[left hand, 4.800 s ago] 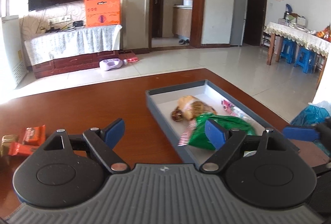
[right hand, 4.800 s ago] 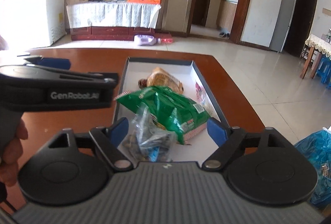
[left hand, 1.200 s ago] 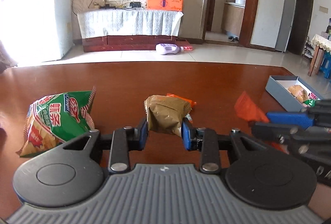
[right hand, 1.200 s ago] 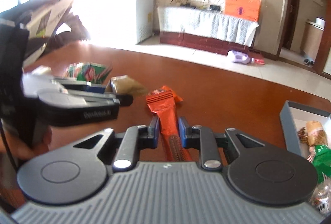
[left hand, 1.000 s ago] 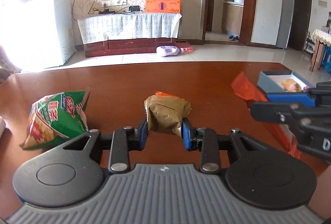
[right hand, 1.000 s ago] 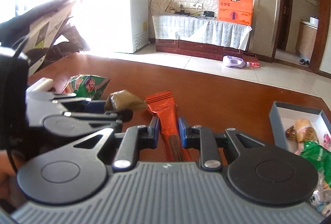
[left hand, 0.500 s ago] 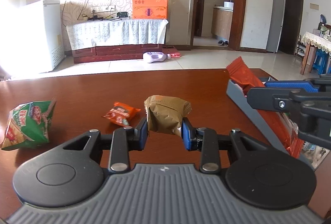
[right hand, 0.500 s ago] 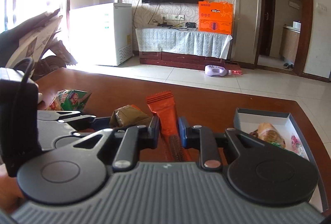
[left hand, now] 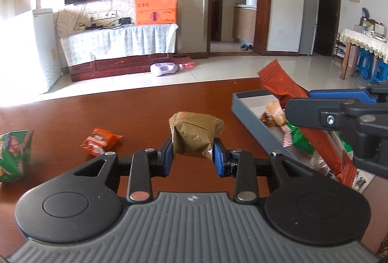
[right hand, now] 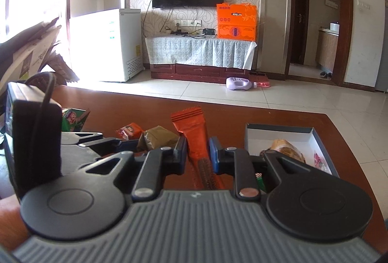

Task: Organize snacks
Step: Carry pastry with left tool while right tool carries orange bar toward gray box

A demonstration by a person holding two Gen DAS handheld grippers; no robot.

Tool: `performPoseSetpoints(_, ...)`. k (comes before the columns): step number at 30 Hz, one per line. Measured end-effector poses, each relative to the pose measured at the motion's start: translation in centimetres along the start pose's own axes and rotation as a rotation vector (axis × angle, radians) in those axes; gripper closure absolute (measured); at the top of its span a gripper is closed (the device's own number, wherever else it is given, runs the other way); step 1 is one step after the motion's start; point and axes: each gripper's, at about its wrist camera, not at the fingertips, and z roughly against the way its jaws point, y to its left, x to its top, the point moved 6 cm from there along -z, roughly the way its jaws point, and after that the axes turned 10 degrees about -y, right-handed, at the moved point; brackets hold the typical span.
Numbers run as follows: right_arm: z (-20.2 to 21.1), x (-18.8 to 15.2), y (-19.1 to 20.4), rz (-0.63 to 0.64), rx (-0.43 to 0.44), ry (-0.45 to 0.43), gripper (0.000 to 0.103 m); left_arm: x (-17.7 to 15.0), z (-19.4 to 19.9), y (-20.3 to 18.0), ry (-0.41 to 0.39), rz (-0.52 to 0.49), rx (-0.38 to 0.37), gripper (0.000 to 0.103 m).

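My left gripper (left hand: 193, 158) is shut on a brown snack packet (left hand: 194, 135) and holds it above the brown table (left hand: 121, 112). My right gripper (right hand: 198, 156) is shut on a long orange-red snack bar (right hand: 195, 139); the bar also shows in the left wrist view (left hand: 288, 90), over the near end of the grey box (left hand: 252, 115). The box (right hand: 278, 128) holds a bread roll (right hand: 286, 146), a green packet (left hand: 300, 139) and other sweets. The brown packet also shows in the right wrist view (right hand: 157, 138), left of the bar.
A small orange packet (left hand: 99, 141) and a green snack bag (left hand: 14, 153) lie on the table to the left. The left gripper's body (right hand: 36, 141) fills the left of the right wrist view. The table's far edge is behind; beyond it is tiled floor.
Both grippers have moved right toward the grey box with their snacks still held. The box is now closer, and the orange bar is over its near end.
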Motion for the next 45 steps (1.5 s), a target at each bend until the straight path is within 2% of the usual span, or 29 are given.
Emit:
performPoseSetpoints(6,0.7,0.1,-1.5,-0.013,-0.018,-0.010,0.080,0.2,-1.0,-2.1,0.003,-0.010,-0.020,0.064)
performPoseSetpoints(19,2.2,0.2,-3.1,-0.040,-0.054,-0.042,0.080,1.4,-2.6,-2.9,-0.019,-0.021,-0.077,0.064)
performPoseSetpoints(24,2.9,-0.5,-5.3,-0.049,-0.100,-0.035,0.080,1.9,-3.6,-3.9,-0.033,-0.045,-0.110,0.064)
performPoseSetpoints(30,3.0,-1.2,-7.9,-0.082,-0.144,-0.022,0.080,2.3,-4.8,-5.0,-0.042,-0.023,-0.126,0.064)
performPoseSetpoints(37,3.3,-1.7,-8.5,-0.087,-0.163,-0.011,0.080,2.7,-6.1,-7.3,-0.038,0.001,-0.161,0.064)
performPoseSetpoints(45,3.8,-2.4,-10.4,-0.126,-0.209,-0.002,0.080,3.1,-8.5,-10.5,-0.054,-0.051,-0.205,0.063)
